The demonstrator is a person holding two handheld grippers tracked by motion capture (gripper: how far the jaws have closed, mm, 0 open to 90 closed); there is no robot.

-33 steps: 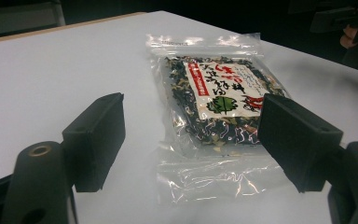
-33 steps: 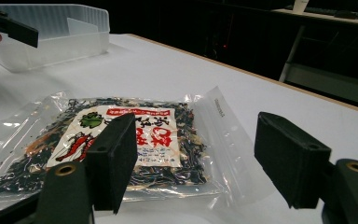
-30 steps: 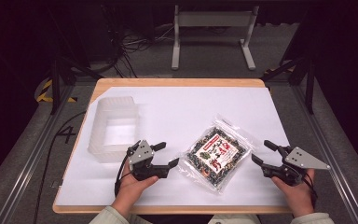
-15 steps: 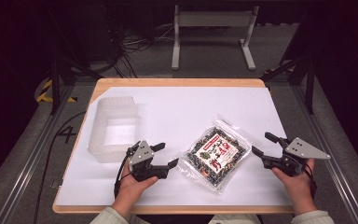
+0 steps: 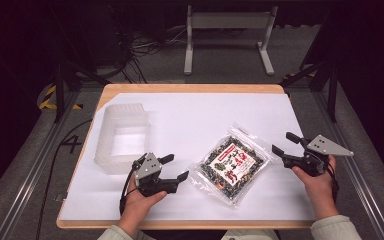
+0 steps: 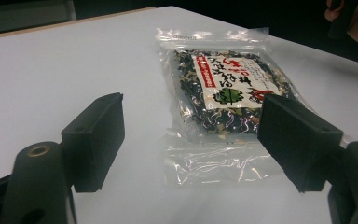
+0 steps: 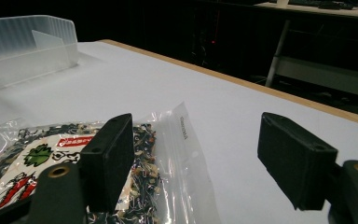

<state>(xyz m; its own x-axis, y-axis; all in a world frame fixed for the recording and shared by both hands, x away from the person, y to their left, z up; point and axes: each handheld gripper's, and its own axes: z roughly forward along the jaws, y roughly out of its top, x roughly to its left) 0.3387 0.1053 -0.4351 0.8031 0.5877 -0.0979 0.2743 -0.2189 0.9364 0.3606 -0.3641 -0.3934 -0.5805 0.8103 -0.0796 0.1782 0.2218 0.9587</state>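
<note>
- Dark floor, cables and a grey metal stand [image 5: 227, 30] lie beyond a wood-edged table [image 5: 190, 88] covered with a white sheet.
- On the table's left part sits a translucent plastic bin [image 5: 121, 137], open at the top; the right gripper view shows it far off at upper left [image 7: 25, 46].
- Right of the table's middle and toward the near edge lies a clear zip bag of dried mixed food [image 5: 232, 163], flat on the sheet, turned at an angle, with a white label bearing red and black print and a green leaf mark.
- The left gripper [image 5: 174, 167] rests low at the near left, just beside the bag's left corner, held by the person's left hand [image 5: 139, 204]; its jaws stand wide apart with nothing between them.
- In the left gripper view the bag [image 6: 223, 100] lies ahead, its near clear edge between the two jaws.
- The right gripper [image 5: 285, 143] is held above the sheet just right of the bag by the right hand [image 5: 318, 186]; its jaws are also spread, gripping nothing.
- In the right gripper view the bag's sealed end [image 7: 168, 154] sits beside the left jaw.
</note>
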